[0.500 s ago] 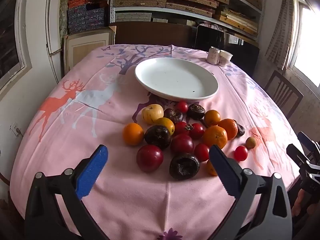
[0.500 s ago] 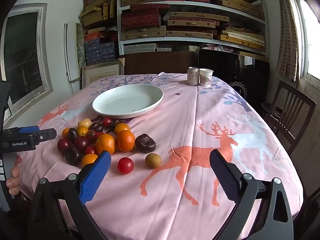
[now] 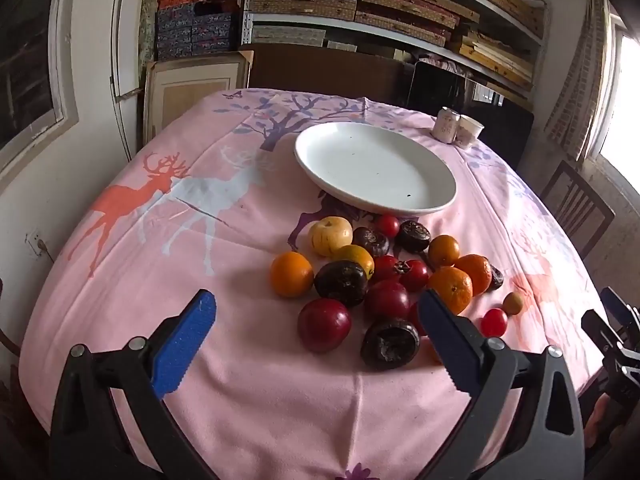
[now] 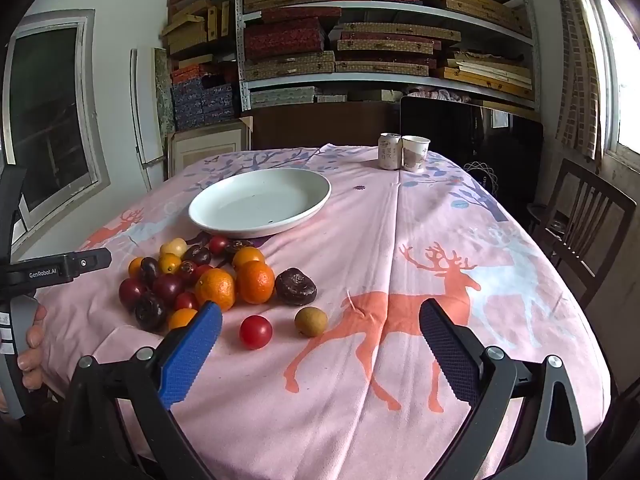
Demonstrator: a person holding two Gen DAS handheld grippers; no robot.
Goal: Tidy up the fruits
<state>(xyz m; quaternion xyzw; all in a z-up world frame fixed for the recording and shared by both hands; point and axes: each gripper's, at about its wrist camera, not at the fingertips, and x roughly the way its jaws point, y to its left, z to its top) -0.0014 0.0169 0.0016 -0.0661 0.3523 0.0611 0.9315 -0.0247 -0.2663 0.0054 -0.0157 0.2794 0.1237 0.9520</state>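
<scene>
A heap of fruit lies on the pink tablecloth: oranges, red plums, dark purple fruits, a pale yellow fruit and small red tomatoes. Behind the heap sits an empty white plate. My left gripper hovers open just in front of the heap, nothing between its blue pads. In the right wrist view the fruit heap is at the left, with a lone tomato, a small brown fruit and a dark fruit apart. My right gripper stands open and holds nothing.
A can and a paper cup stand at the table's far edge. A wooden chair is at the right. Shelves of boxes fill the back wall. A hand holds the left gripper's handle.
In the left wrist view the whole scene has slid to the right and the heap is slightly nearer. The right wrist view shows the table a little lower and closer.
</scene>
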